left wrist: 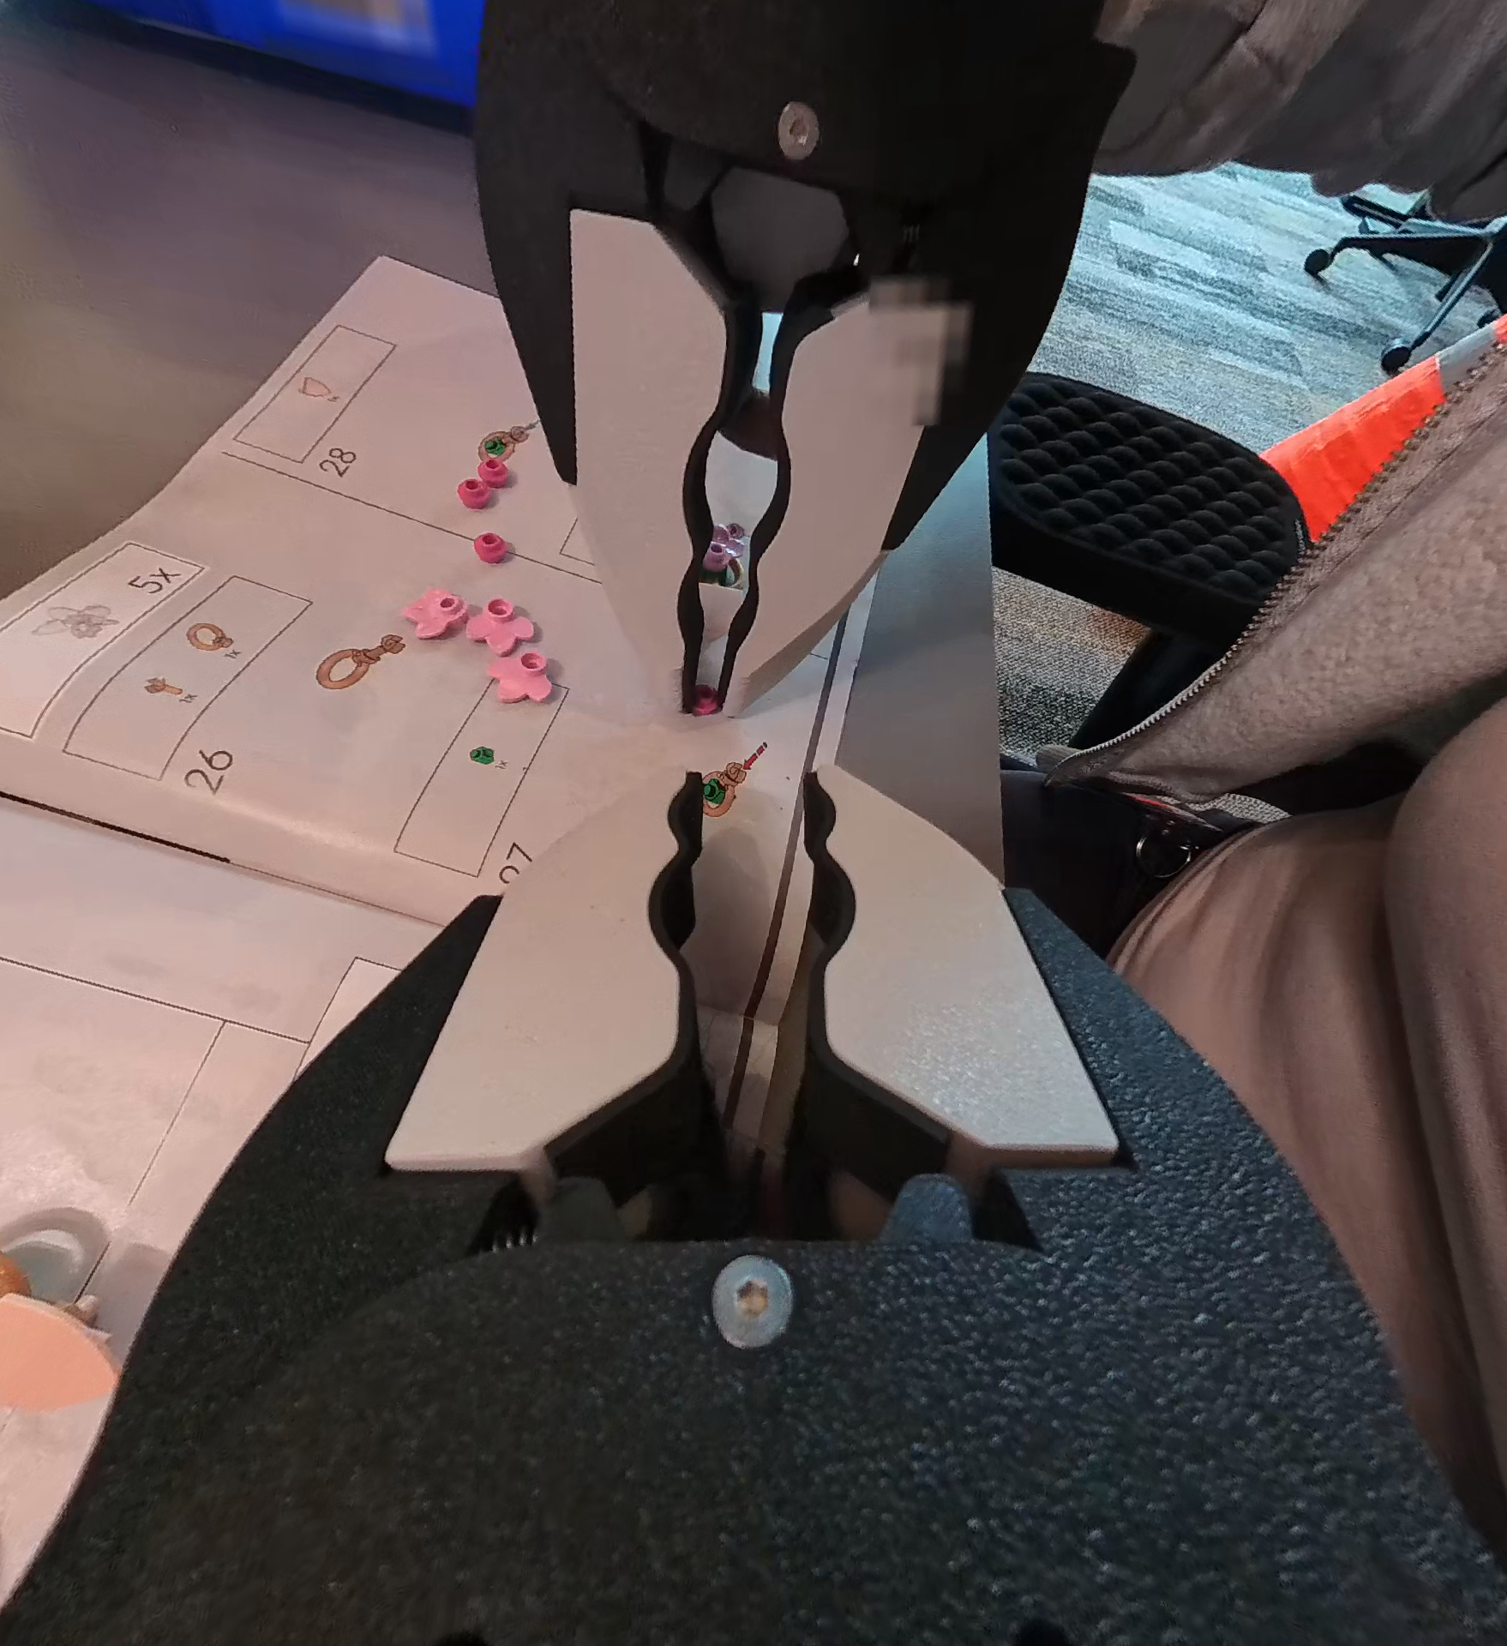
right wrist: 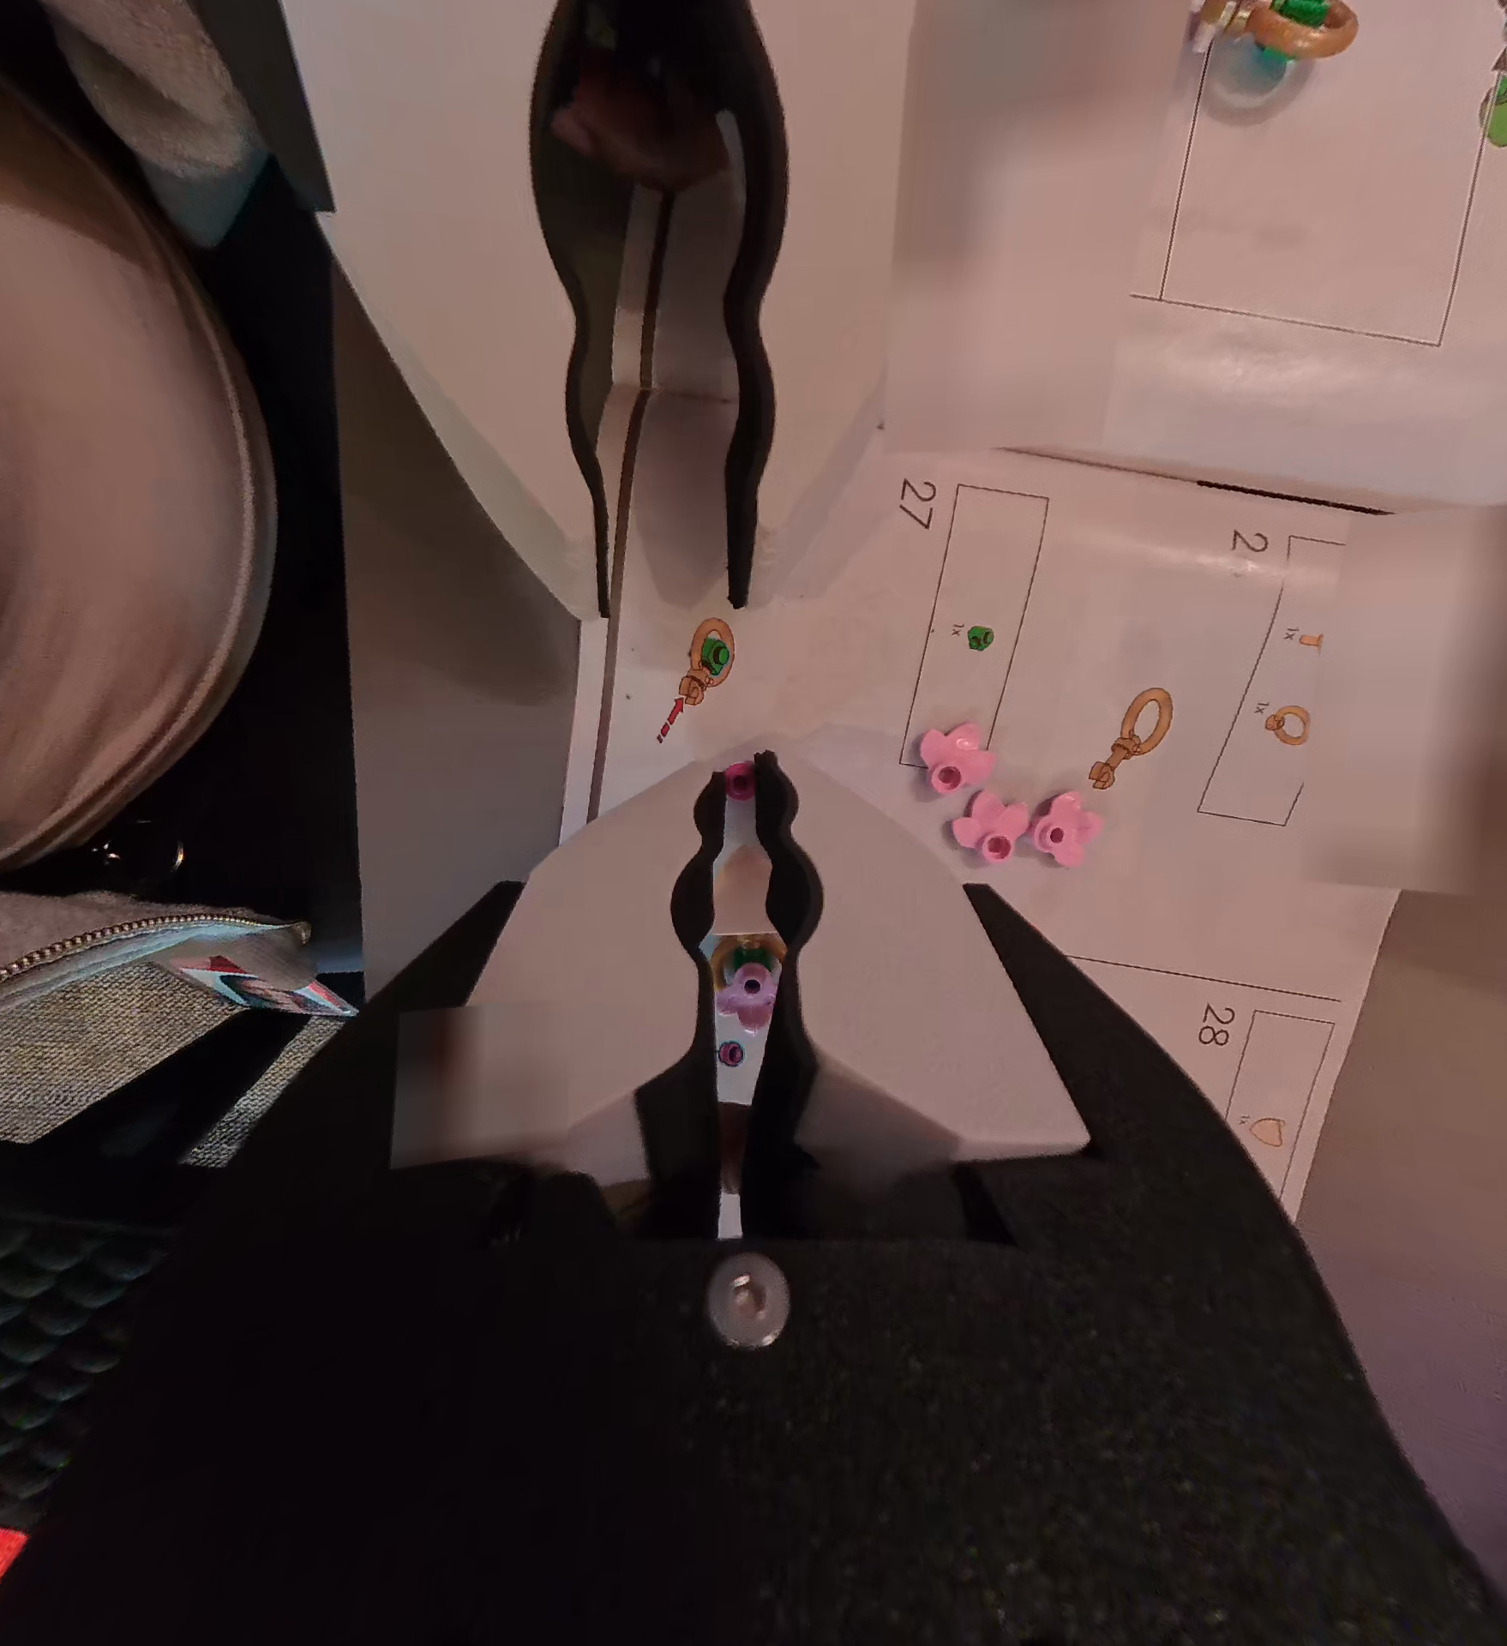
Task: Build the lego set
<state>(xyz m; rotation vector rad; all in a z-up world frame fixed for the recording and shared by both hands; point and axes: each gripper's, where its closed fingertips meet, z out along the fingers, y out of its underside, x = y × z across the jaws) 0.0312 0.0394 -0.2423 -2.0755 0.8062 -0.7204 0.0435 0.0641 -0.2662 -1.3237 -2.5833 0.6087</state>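
Right gripper [right wrist: 739, 784] pinching a magenta stud [right wrist: 737, 782] over the instruction booklet [right wrist: 1088, 606], pink flowers [right wrist: 990, 824] nearby.

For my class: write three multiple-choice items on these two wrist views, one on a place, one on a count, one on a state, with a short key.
1. Where do the light pink flower pieces lie?
A. on the open instruction booklet
B. on the carpet
C. in a blue bin

2. How many light pink flower pieces lie loose in that cluster?
A. one
B. three
C. six

3. What is at the right tool's fingertips?
A. nothing
B. a gold ring
C. a small dark pink round stud

Key: 1 A, they rest on the printed page; 2 B, three sit side by side; 3 C, the stud sits between the tips, touching the paper.
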